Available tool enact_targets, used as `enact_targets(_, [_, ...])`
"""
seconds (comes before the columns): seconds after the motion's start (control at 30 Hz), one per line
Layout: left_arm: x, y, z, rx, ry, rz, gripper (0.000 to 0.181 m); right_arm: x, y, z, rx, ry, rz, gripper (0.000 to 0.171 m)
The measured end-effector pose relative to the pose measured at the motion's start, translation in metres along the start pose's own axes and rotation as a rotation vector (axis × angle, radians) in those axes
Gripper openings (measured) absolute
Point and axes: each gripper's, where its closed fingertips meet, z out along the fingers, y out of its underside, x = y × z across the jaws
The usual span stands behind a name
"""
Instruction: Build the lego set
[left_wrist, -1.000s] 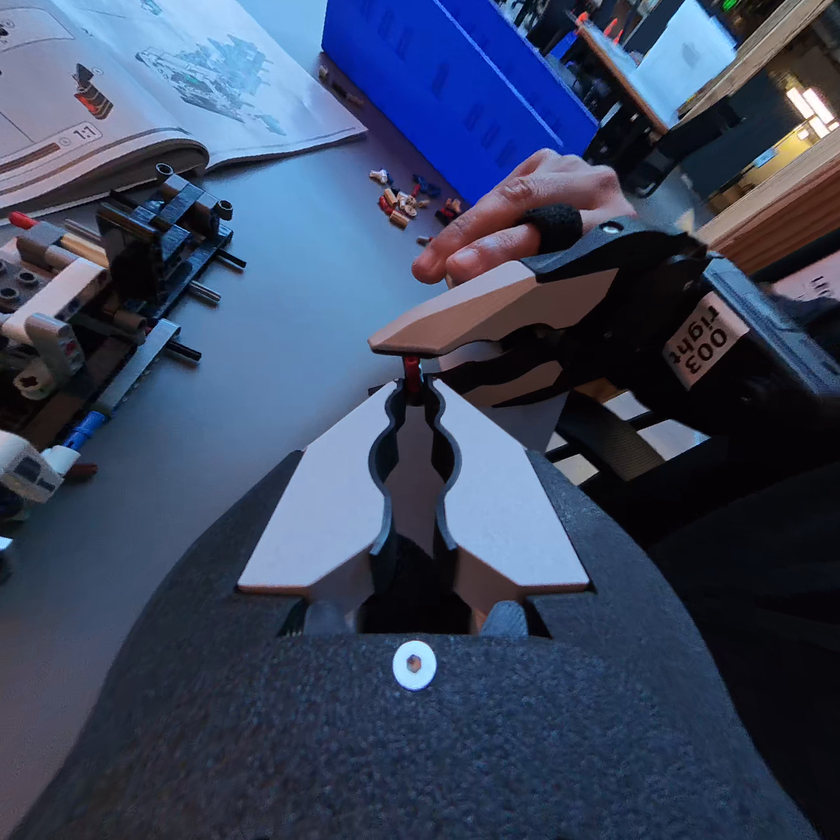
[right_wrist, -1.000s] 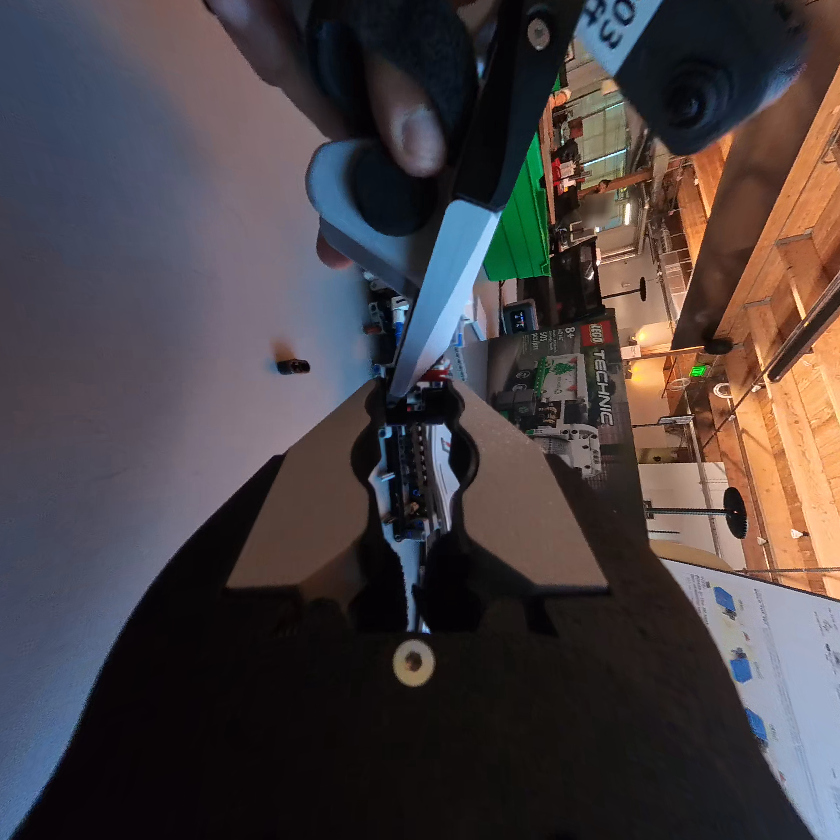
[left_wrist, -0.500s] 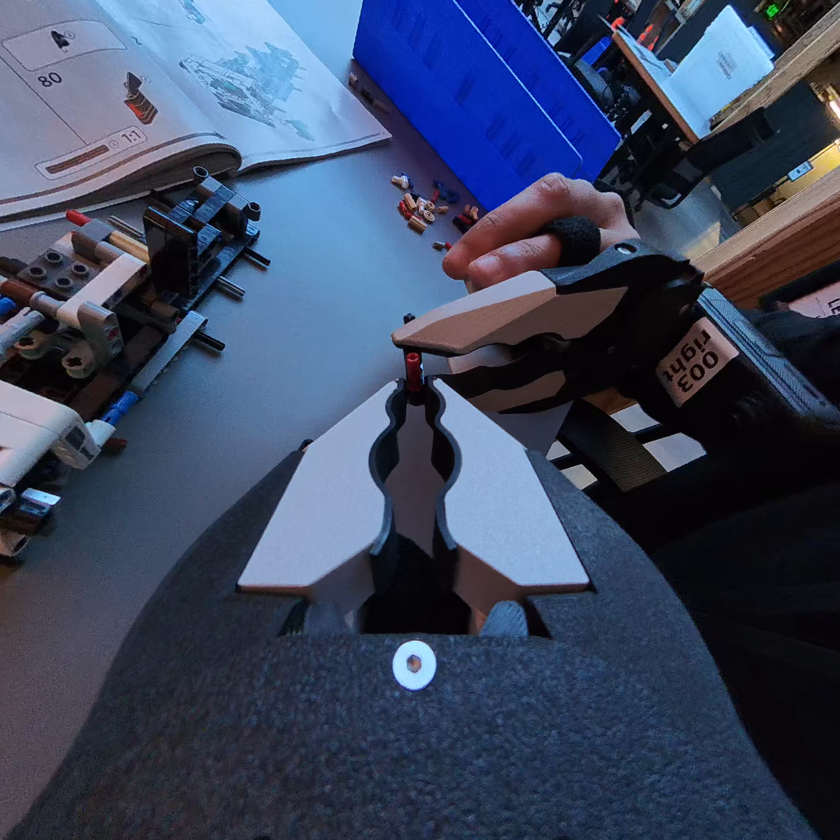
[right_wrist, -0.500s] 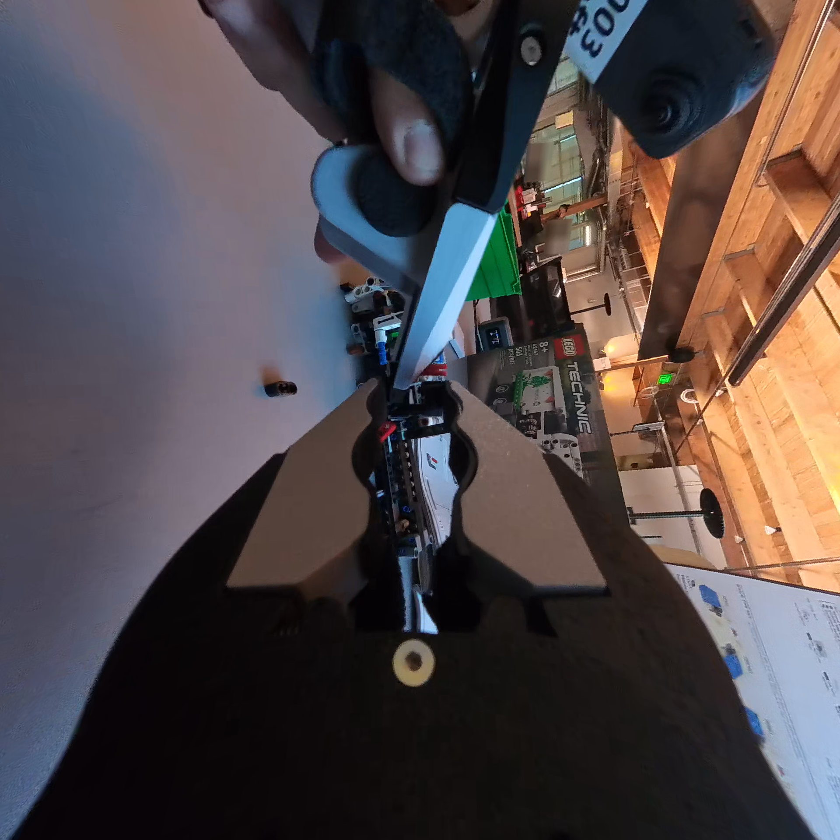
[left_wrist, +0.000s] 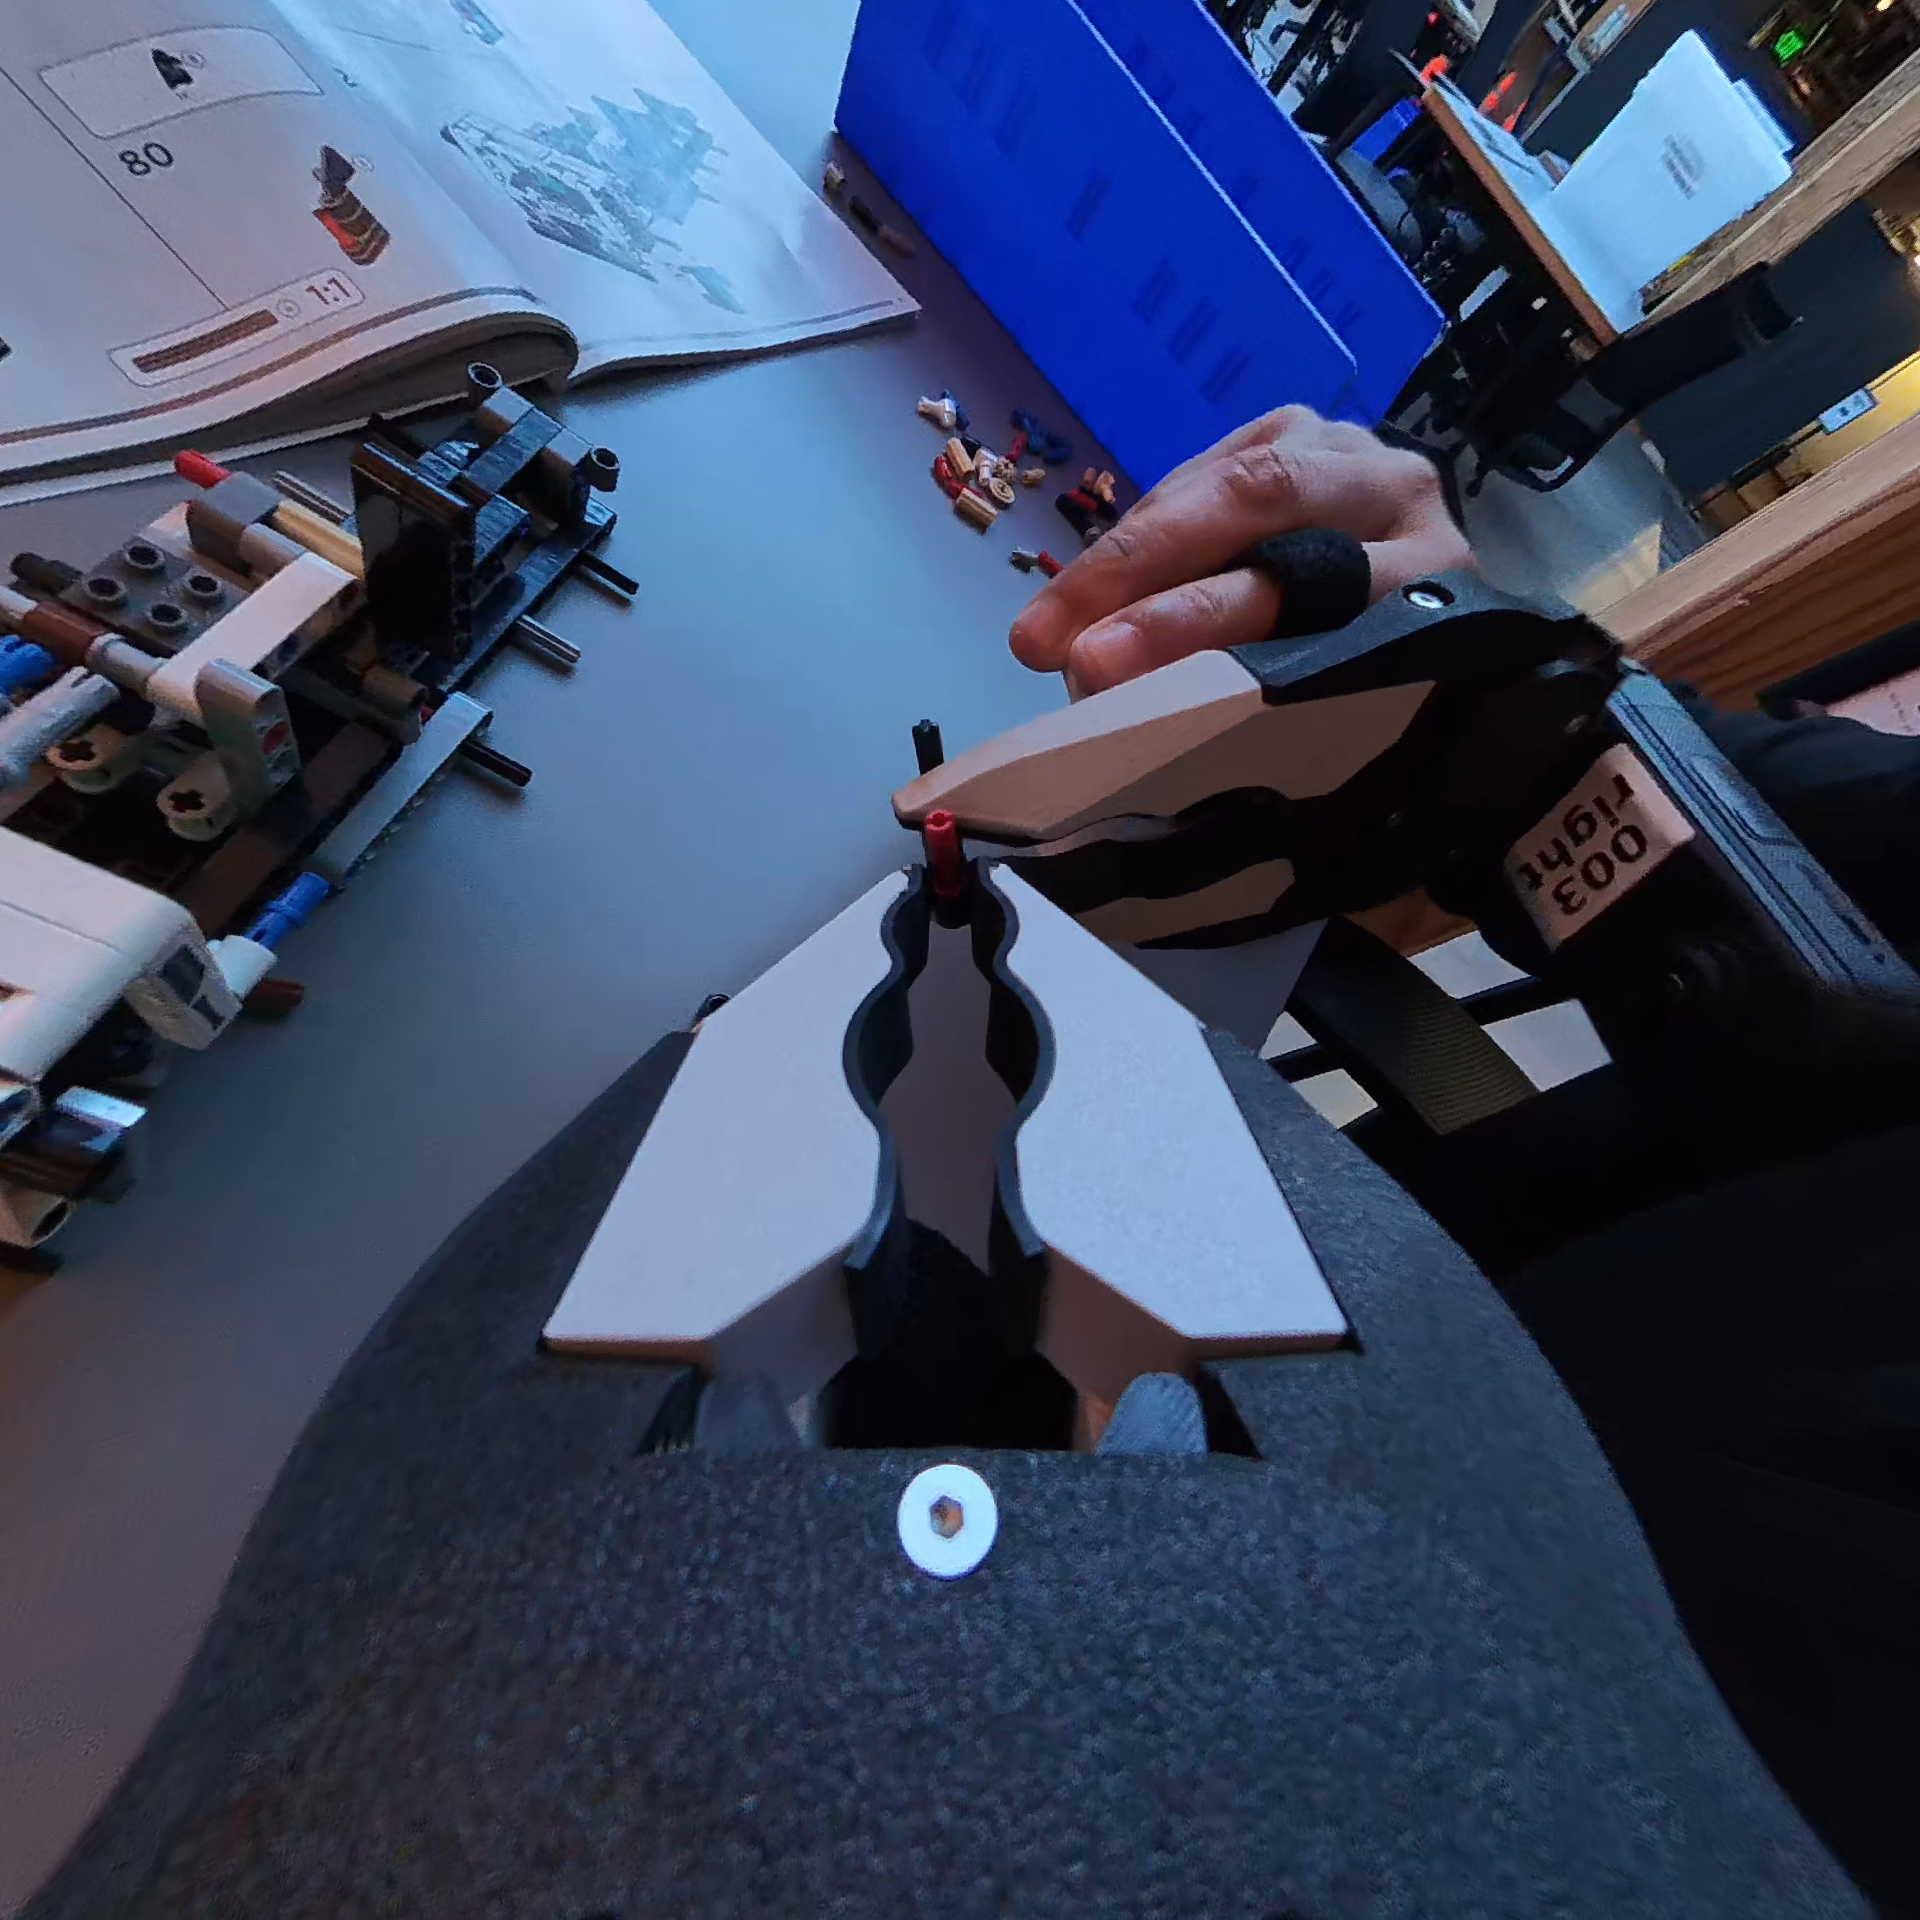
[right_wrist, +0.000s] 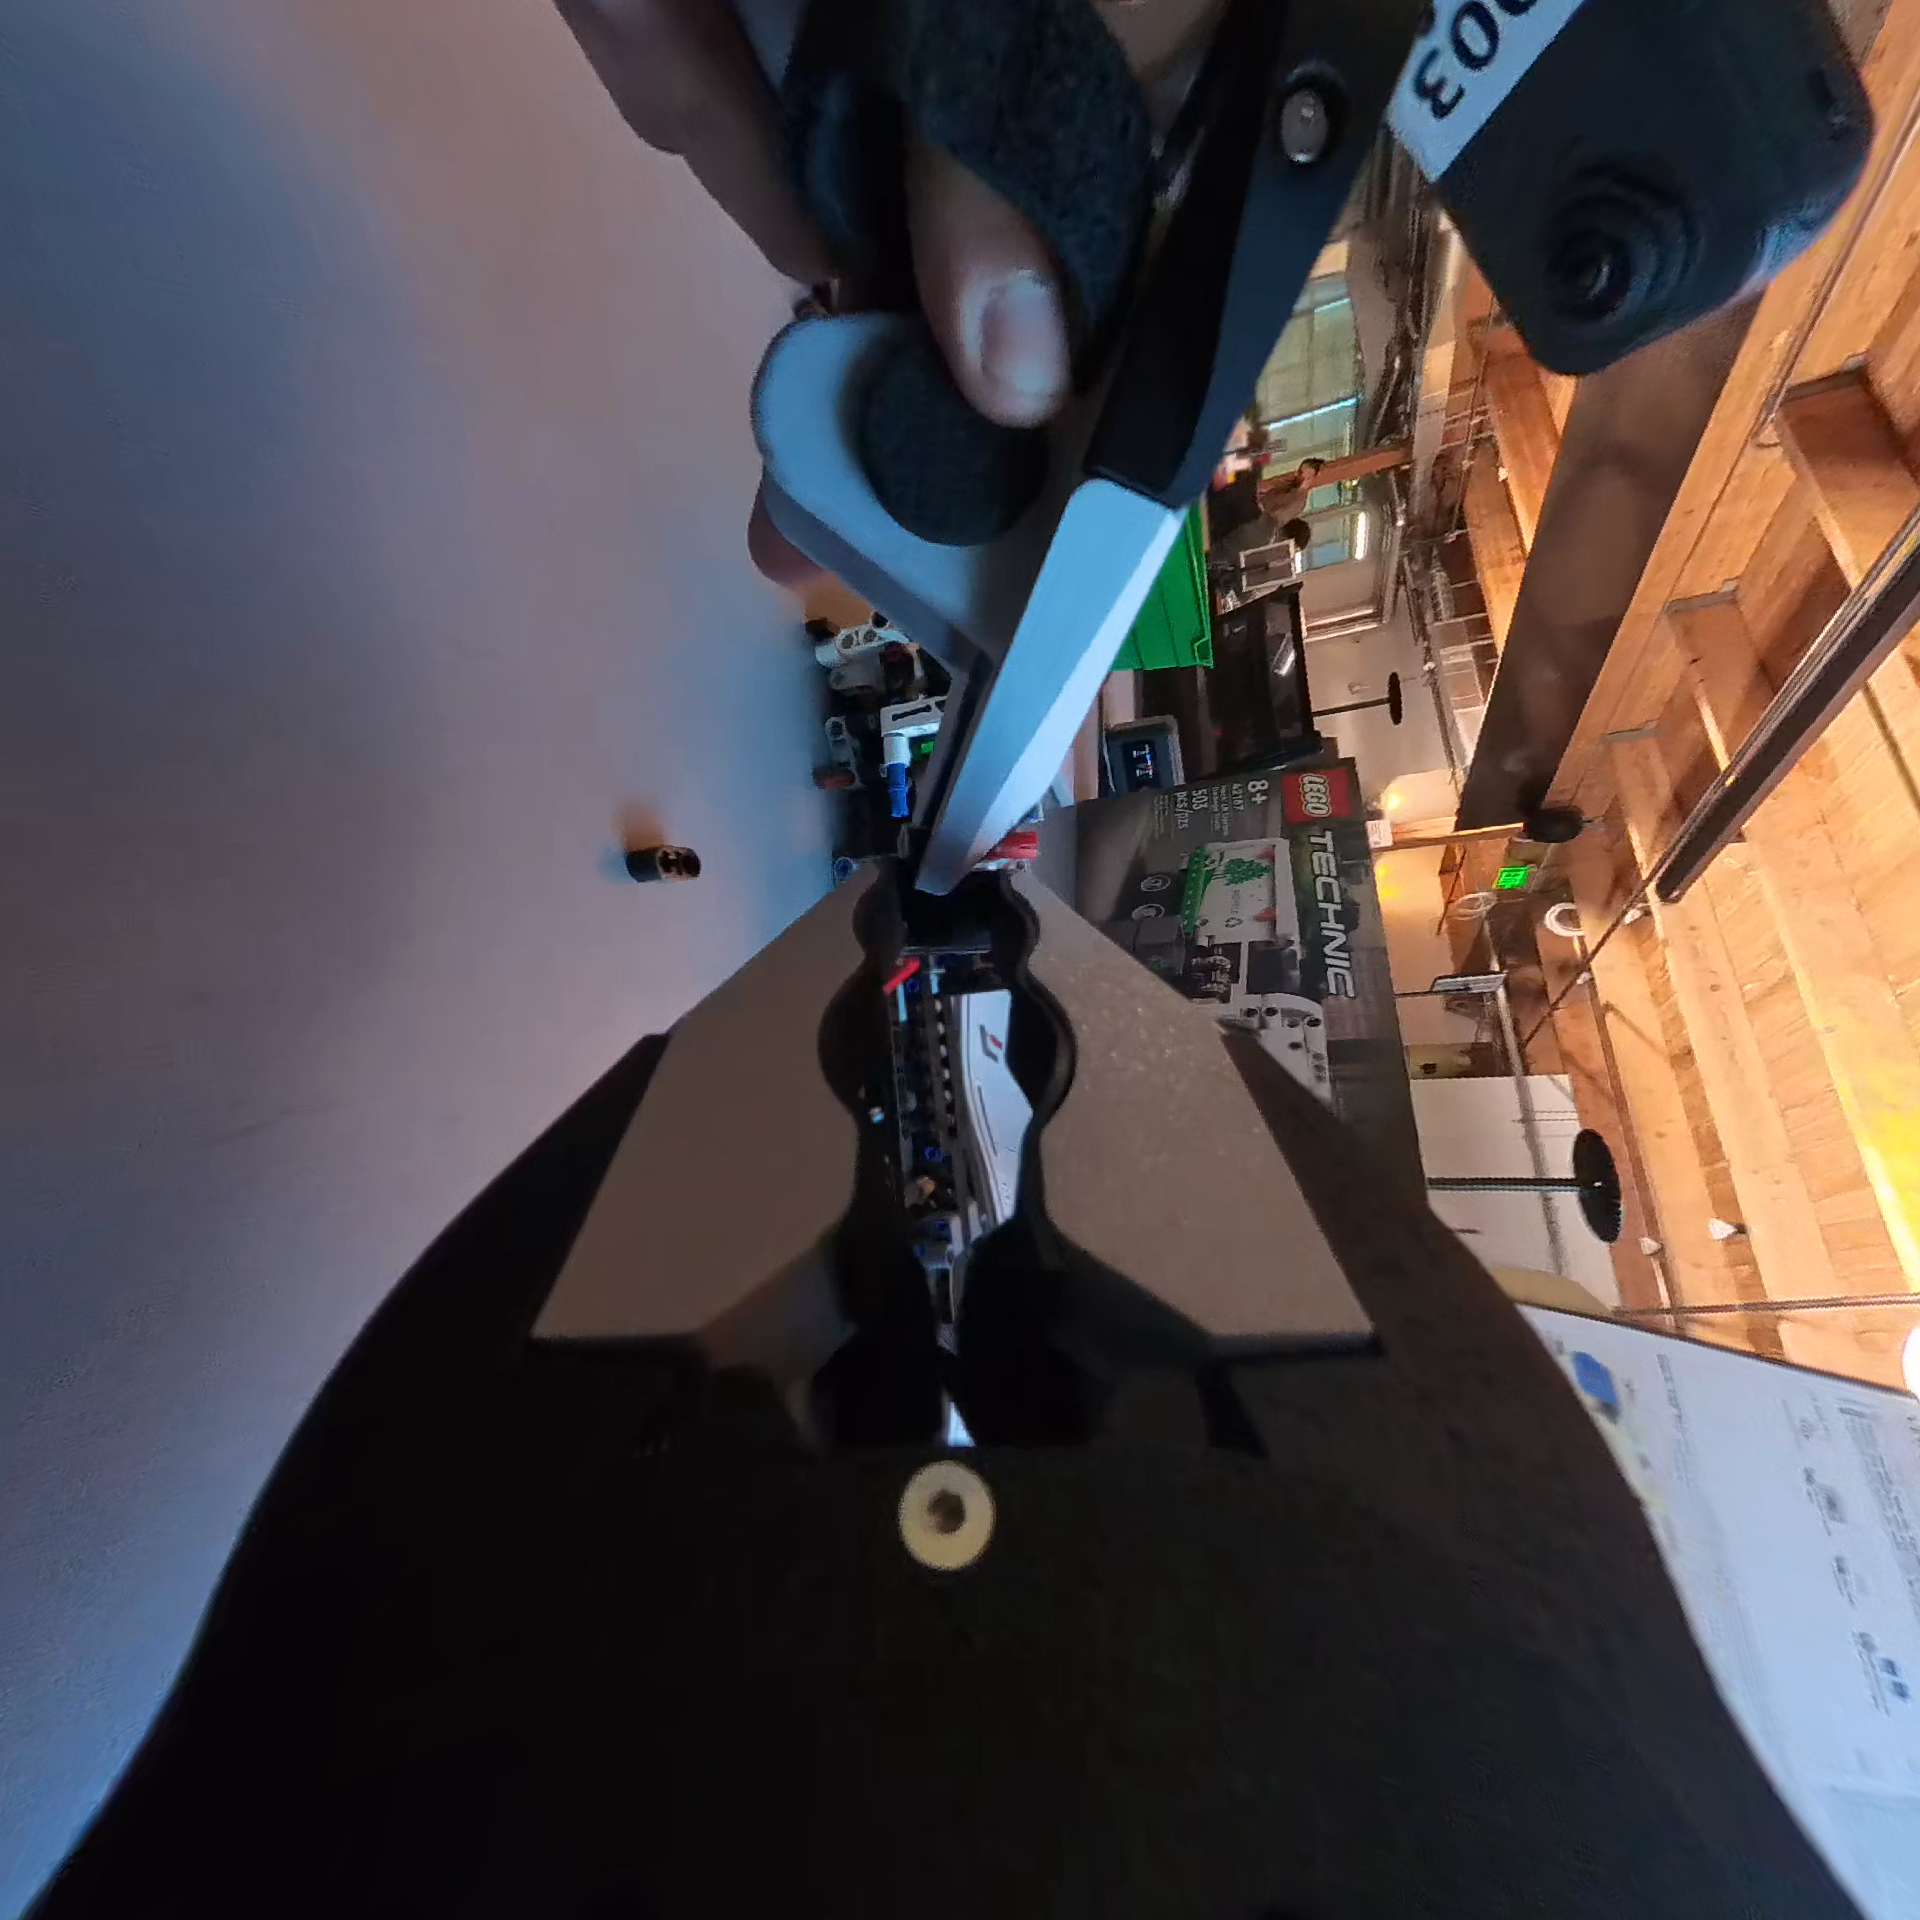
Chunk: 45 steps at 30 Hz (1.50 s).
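Note:
My left gripper (left_wrist: 943, 883) is shut on a small red pin (left_wrist: 940, 854) that sticks out past its tips. My right gripper (left_wrist: 928, 823) comes in from the right, tip to tip with it, held by a hand. It is shut on a small black piece (left_wrist: 925, 740) whose end pokes up above its upper finger. In the right wrist view my right gripper (right_wrist: 940, 902) pinches that black piece (right_wrist: 943, 923), and a finger of the left gripper (right_wrist: 1039, 675) comes down onto it from above. The half-built model (left_wrist: 239, 665) lies on the table to the left.
An open instruction booklet (left_wrist: 416, 208) lies behind the model. A blue bin (left_wrist: 1091, 208) stands at the back, with a pile of small pins (left_wrist: 1003, 478) in front of it. In the right wrist view a loose black pin (right_wrist: 662, 862) lies on the table and the set's box (right_wrist: 1247, 914) stands beyond. My left and right fingertips are right by each other.
Both grippers stay tip to tip and shut. The left view has swung so more of the model shows. The black piece's end now shows above the right gripper's finger.

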Motion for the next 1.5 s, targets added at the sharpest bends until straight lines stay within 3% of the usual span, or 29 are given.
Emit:
enact_targets(0.1, [0.007,-0.006,-0.007,0.038,0.083,-0.042,0.007,0.008,-0.006,-0.005,0.077,0.013,0.078,0.017])
enact_targets(0.2, [0.002,-0.007,-0.016,0.054,0.115,-0.063,0.006,0.023,-0.012,-0.012,0.127,0.065,0.122,0.038])
enact_targets(0.3, [-0.002,-0.005,-0.022,0.069,0.137,-0.096,0.007,0.019,-0.002,-0.008,0.096,0.048,0.116,0.038])
enact_targets(0.4, [-0.011,0.002,-0.028,0.065,0.076,0.000,0.007,0.000,0.005,-0.003,0.086,-0.020,0.089,0.029])
enact_targets(0.47, [-0.022,0.012,-0.032,0.048,-0.012,0.136,0.007,-0.011,0.009,-0.001,0.083,-0.119,0.193,0.025])
enact_targets(0.57, [-0.023,0.023,-0.037,0.055,-0.024,0.275,0.007,-0.028,0.012,0.003,0.088,-0.354,0.523,0.029])
enact_targets(0.67, [-0.027,0.026,-0.041,0.082,-0.025,0.330,0.007,-0.048,0.016,0.011,0.054,-0.568,0.769,0.036])
enact_targets(0.77, [-0.050,0.026,-0.046,0.084,-0.159,0.365,0.007,-0.062,0.019,0.020,-0.073,-0.680,0.911,0.038])
enact_targets(0.97, [-0.050,0.025,-0.052,0.131,-0.156,0.380,0.007,-0.071,0.007,0.023,-0.169,-0.627,0.930,0.026])
enact_targets(1.23, [-0.048,0.036,-0.043,0.049,-0.115,0.373,0.007,-0.071,0.007,0.030,-0.124,-0.608,0.938,0.007])
enact_targets(1.33, [-0.041,0.043,-0.037,0.003,-0.068,0.398,0.007,-0.047,0.002,0.026,-0.016,-0.581,0.946,0.006])
enact_targets(1.43, [-0.030,0.044,-0.031,-0.004,-0.006,0.434,0.007,0.005,-0.019,0.008,0.286,-0.611,1.041,0.006])
enact_targets(1.5, [-0.027,0.044,-0.027,-0.010,-0.007,0.471,0.007,0.012,-0.030,-0.002,0.401,-0.709,1.029,0.006])
